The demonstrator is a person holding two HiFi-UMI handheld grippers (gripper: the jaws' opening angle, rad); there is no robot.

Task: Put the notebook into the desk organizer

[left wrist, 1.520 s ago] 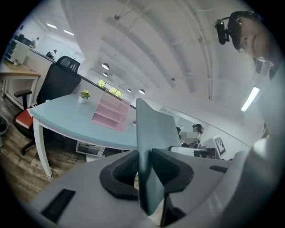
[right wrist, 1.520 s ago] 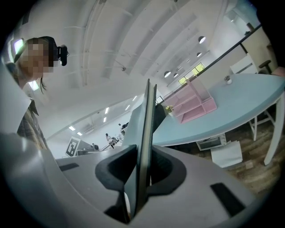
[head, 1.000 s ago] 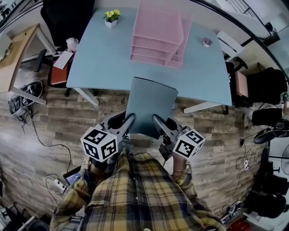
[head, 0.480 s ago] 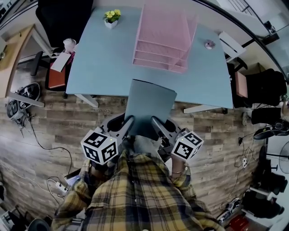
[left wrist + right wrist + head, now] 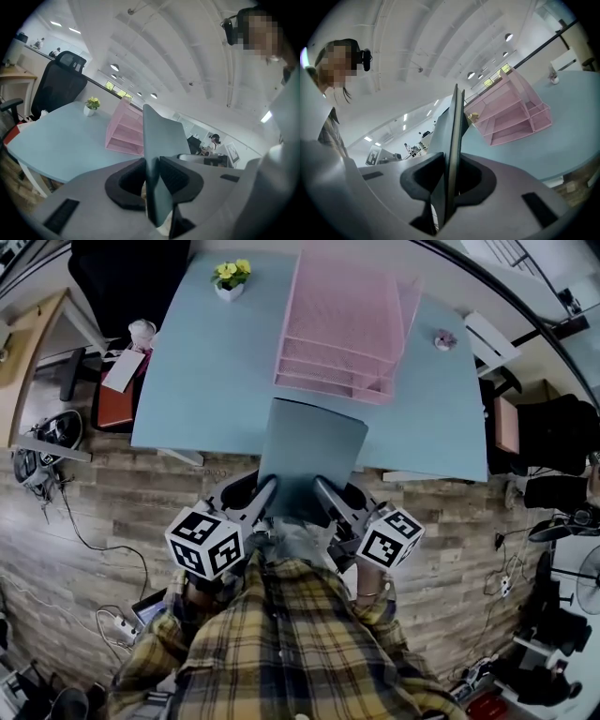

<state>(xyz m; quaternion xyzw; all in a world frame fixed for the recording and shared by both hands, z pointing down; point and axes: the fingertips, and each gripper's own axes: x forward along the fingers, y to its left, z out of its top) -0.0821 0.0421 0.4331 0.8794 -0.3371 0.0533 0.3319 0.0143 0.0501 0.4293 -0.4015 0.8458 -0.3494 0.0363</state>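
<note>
**A:** Notebook (image 5: 312,451), position?

**B:** Off the table, held in the air in front of the person. It has a plain grey-blue cover. Its far edge reaches over the near edge of the blue table (image 5: 206,381), just short of the pink desk organizer (image 5: 352,324). It is not in any tier.

**A:** Grip?

**B:** Two-handed, at the near edge. The left gripper (image 5: 255,493) has its jaws closed on the lower left corner, pads pressing both faces. The right gripper (image 5: 336,495) is clamped the same way on the lower right.

**A:** Markings?

**B:** Black-and-white square patterns on the left cube (image 5: 206,540) and the right cube (image 5: 389,538).

**A:** Surroundings?

**B:** The organizer stands mid-table with its open fronts toward the person. A potted yellow plant (image 5: 230,277) sits at the far left of the table and a small ornament (image 5: 444,338) at the right. A cup (image 5: 142,332) is beside the table's left end, and the floor (image 5: 112,502) is wood-plank.
</note>
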